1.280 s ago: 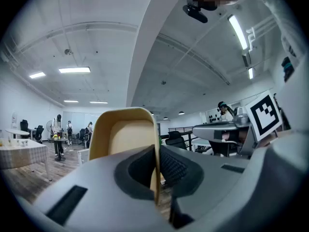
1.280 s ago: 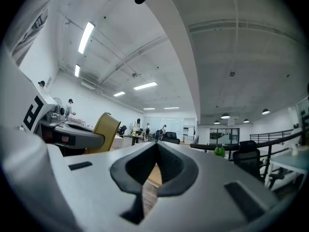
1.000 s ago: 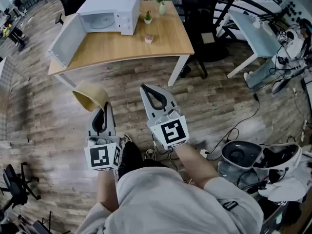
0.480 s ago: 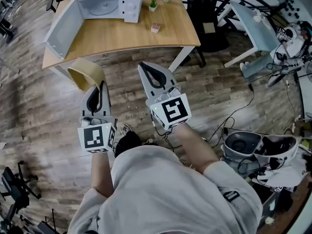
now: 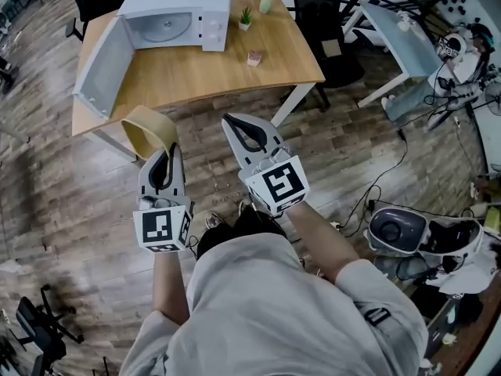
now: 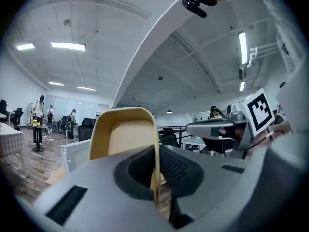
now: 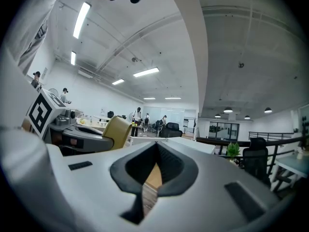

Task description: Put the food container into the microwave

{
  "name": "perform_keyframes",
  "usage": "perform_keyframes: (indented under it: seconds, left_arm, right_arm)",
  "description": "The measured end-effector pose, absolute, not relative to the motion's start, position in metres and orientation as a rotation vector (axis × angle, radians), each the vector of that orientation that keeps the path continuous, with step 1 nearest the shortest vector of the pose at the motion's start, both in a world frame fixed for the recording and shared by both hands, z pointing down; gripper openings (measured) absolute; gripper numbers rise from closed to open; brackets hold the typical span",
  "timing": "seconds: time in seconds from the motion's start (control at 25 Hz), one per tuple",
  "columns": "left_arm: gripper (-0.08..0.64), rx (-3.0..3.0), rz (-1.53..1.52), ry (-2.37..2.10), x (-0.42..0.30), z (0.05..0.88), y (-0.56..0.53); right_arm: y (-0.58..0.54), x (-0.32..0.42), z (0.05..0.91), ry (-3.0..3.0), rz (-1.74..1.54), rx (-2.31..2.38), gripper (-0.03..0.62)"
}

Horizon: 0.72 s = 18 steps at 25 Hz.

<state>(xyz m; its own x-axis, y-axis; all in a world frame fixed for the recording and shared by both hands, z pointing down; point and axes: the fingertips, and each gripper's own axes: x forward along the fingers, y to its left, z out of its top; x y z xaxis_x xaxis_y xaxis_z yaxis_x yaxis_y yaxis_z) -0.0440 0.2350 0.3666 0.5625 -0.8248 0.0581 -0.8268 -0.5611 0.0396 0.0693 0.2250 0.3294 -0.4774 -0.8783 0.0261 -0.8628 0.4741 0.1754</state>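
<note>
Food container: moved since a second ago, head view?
Yes. The food container, clamped in the left gripper, has come toward the table: its rim now overlaps the table's front edge, where floor showed between them before.

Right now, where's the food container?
Head view, left of centre: the food container is clamped by its rim in the left gripper, over the floor just short of the wooden table, near the open door of the microwave.

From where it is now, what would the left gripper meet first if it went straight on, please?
Probably the wooden table's near edge, struck by the food container it holds; relative height is unclear.
</note>
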Motion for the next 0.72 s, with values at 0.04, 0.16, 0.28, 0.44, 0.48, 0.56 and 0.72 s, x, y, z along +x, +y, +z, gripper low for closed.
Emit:
perform_keyframes:
  seconds: [0.04,0.16,0.28,0.44,0.48,0.56,0.72]
  left_arm:
    - [0.02,2.724,0.051,-1.434,-0.045,0.368,0.234]
    - [0.02,2.722,0.055,-1.436,-0.047,0.374,0.229]
    - [0.02,2.707,0.073,-1.437,-0.049,0.381,0.217]
    - [0.02,2.688,0.11,-1.456,-0.051,0.385,0.199]
    - [0.02,2.685,0.118,-1.46,-0.051,0.386,0.194]
    - [0.02,2.684,0.137,-1.464,-0.051,0.389,0.181]
    - [0.02,2.685,0.193,-1.461,-0.044,0.397,0.145]
  right_arm:
    - [0.223,0.067,0.331,-2.597,-0.209,1.535,0.003]
    - [0.216,0.062,0.338,-2.598,-0.189,1.524,0.003]
    - [0.203,0.056,0.34,-2.615,-0.197,1.496,0.003]
    - [0.18,0.053,0.347,-2.637,-0.15,1.471,0.003]
    - [0.174,0.052,0.347,-2.643,-0.152,1.463,0.003]
    - [0.159,0.052,0.346,-2.654,-0.165,1.45,0.004]
    - [0.123,0.063,0.352,-2.665,-0.138,1.448,0.003]
